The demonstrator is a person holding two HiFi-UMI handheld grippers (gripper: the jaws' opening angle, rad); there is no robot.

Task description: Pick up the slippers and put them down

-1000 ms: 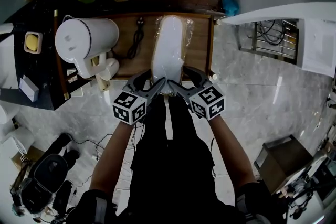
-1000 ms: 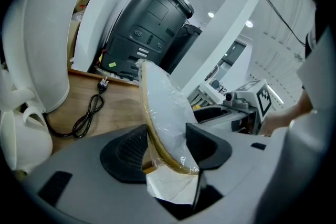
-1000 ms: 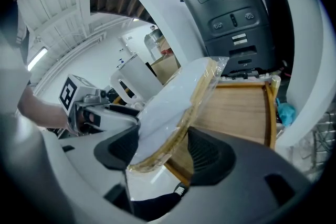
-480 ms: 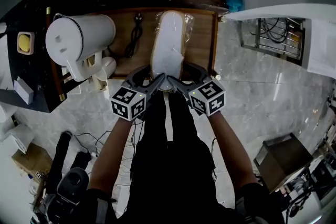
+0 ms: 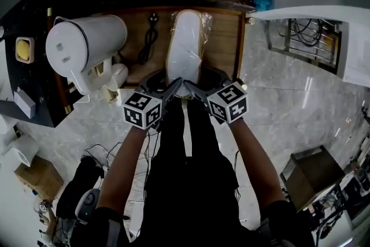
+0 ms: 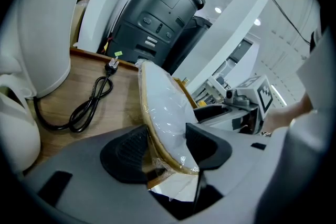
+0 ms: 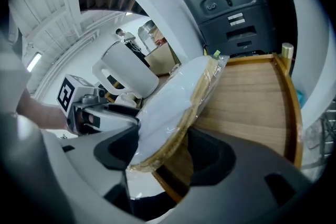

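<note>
Firmly clamped from both sides on the near end of the white, tan-soled slippers in clear plastic wrap (image 5: 185, 46): left claw (image 5: 171, 88) and right claw (image 5: 195, 89), tips nearly meeting. Slippers stretched lengthwise over the brown wooden counter (image 5: 222, 43). Left of them, coiled black power cord (image 5: 149, 37), then white plastic kettle (image 5: 84, 43). Beyond, dark grey appliance (image 6: 152, 18) with small labels, print too small to read.

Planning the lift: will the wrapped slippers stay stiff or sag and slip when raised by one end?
The slippers look thin and flat, so probably light. Both the left tool and right tool pinch only the near end, so the far end may droop. The glossy wrap looks slippery and could slide.
</note>
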